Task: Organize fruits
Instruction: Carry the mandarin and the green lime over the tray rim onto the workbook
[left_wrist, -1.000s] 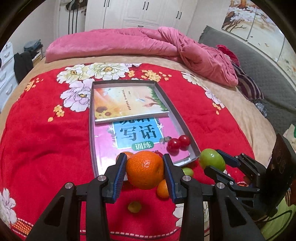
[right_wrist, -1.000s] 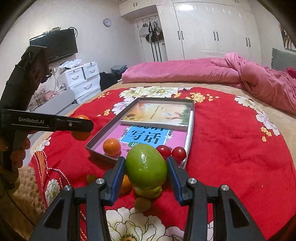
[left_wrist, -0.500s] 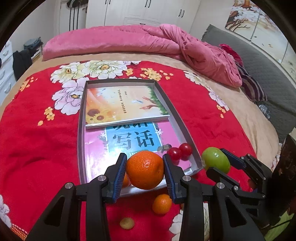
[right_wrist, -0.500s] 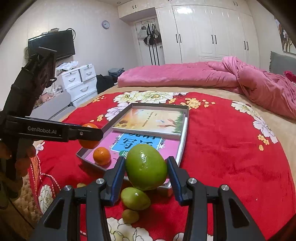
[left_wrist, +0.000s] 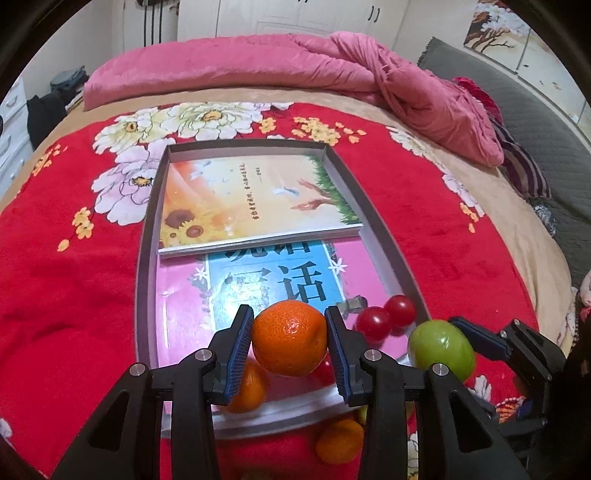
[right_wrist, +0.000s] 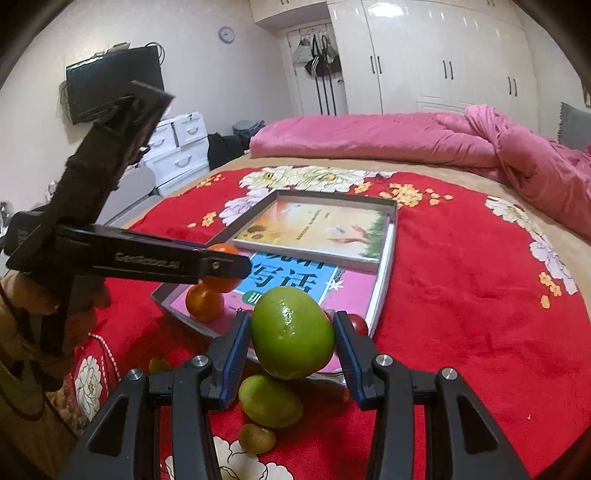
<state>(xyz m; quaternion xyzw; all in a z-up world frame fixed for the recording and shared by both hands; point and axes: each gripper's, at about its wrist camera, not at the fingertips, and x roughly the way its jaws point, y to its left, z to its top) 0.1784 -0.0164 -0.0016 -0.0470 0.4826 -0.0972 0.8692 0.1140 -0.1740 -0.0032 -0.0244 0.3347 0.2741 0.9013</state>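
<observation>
Bedspread (left_wrist: 66, 280) carries a tray (left_wrist: 384, 236); left tongs (left_wrist: 290, 341) pinch an orange (left_wrist: 290, 338), right tongs (right_wrist: 291, 338) pinch a green fruit (right_wrist: 291, 334), both likely next lowered in.

Readable text, three spots:
- pink book (left_wrist: 177, 314) in the tray, frame centre of the left wrist view: blue panel with large black Chinese characters. "话" is clear; the character left of it is half lost in glare, and the row above is cut off by the upper book.
- sunflower book (left_wrist: 255, 201) lying on top of it: two short lines of small dark characters, too small to read.
- left claw (right_wrist: 221, 264), left of the right wrist view: white lettering on the black finger, looks like "GenRobot.AI", blurred.
</observation>
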